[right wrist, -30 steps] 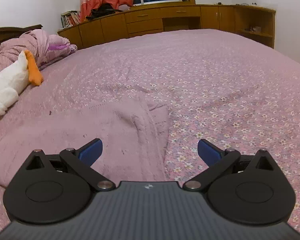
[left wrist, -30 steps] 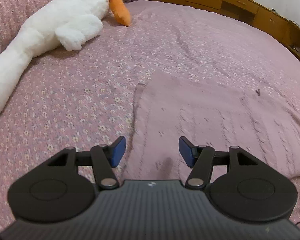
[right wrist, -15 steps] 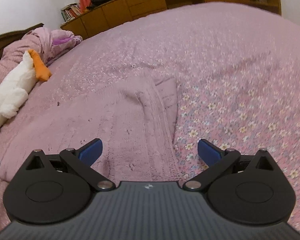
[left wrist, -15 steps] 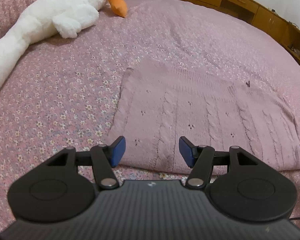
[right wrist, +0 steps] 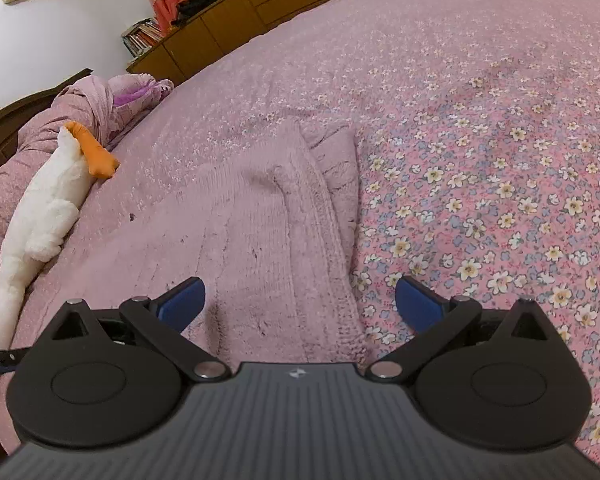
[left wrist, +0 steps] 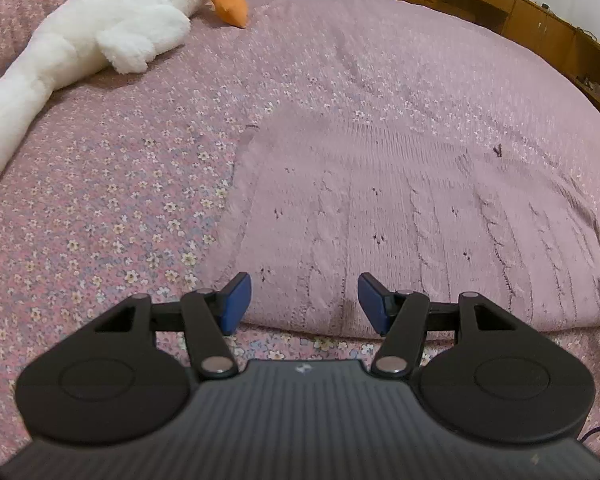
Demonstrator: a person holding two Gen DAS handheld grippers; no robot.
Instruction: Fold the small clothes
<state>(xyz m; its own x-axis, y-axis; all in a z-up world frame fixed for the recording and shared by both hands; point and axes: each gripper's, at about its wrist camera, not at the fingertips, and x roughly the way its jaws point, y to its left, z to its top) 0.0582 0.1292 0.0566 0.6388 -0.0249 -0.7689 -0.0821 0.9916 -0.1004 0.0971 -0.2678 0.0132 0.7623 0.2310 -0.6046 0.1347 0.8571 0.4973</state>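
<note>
A pink cable-knit sweater [left wrist: 400, 232] is lying flat on the floral bedspread [left wrist: 112, 208], with bare bed stretching wide to its right and a plush goose [left wrist: 100, 28] lying well off to the left. Its far sleeve is bunching into folds that are hard to make out. The left hand-held gripper [left wrist: 304, 300] is hovering spread at its near hem, and the right hand-held gripper [right wrist: 300, 304] is hovering spread wide over its right edge.

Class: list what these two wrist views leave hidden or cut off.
- Pink knitted garment: near hem hidden behind left hand-held gripper; right end cut off by left view's edge.
- Plush goose: tail end cut off at right view's edge.
- Books: too small to read.
</note>
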